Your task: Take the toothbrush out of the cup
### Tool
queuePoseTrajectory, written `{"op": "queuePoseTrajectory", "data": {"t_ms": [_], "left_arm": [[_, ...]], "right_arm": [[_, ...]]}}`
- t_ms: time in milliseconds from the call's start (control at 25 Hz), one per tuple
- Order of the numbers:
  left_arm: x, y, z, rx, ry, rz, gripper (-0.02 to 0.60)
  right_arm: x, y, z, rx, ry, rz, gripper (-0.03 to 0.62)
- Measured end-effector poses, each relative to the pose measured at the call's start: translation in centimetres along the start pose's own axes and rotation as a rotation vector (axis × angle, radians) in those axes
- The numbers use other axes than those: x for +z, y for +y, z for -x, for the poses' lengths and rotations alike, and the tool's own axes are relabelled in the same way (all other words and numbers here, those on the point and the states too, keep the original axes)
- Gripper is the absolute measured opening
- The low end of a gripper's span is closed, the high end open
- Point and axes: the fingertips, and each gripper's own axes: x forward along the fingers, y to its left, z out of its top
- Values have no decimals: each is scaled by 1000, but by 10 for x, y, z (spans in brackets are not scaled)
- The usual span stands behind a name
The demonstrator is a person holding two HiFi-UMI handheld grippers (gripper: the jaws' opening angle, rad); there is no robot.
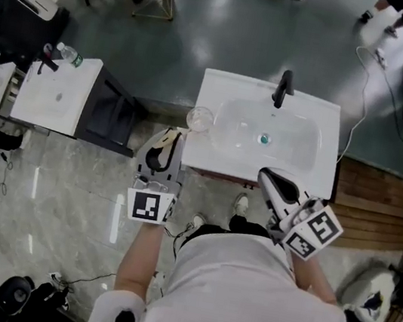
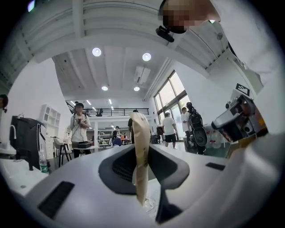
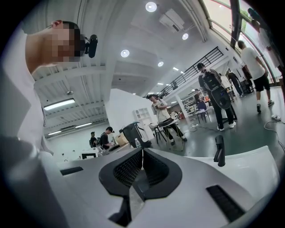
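pinched shut, the left gripper's [image 1: 167, 137] fingers [image 2: 119, 168], clamped on a cream toothbrush [image 2: 140, 129]. held upright, upper end well above the pads, lower end poking out beneath them. hanging off the front left corner of the white sink [image 1: 205, 161], over marble floor [image 1: 68, 180], just beside the counter edge. clear cup [image 1: 199, 119] on that corner, near the jaw tips and apart from the toothbrush. open floor to the left as far as a dark cabinet [image 1: 113, 115] carrying a second white basin top [image 1: 56, 90], well apart from the gripper. pressed together on nothing, the right gripper's [image 3: 142, 160] jaws, poised over the sink's front edge toward its right end. ahead of it the bare bowl, with a black faucet [image 3: 219, 151] upright at the back rim. close behind both grippers, the person's white-shirted torso [image 1: 239, 300], near the sink's front edge.
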Motion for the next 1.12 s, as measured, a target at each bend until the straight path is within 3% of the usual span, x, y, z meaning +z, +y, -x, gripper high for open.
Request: {"op": "queuePoseTrajectory", "data": {"t_ms": [440, 920, 1120], "left_arm": [[87, 6, 51, 57, -139, -78, 74], [145, 6, 133, 159, -197, -124, 74], [145, 6, 146, 198, -220, -89, 72]], "right_arm": [[2, 11, -17, 78, 12, 26, 34], [9, 13, -28, 103, 10, 51, 34], [11, 19, -32, 116, 8, 68, 34]]}}
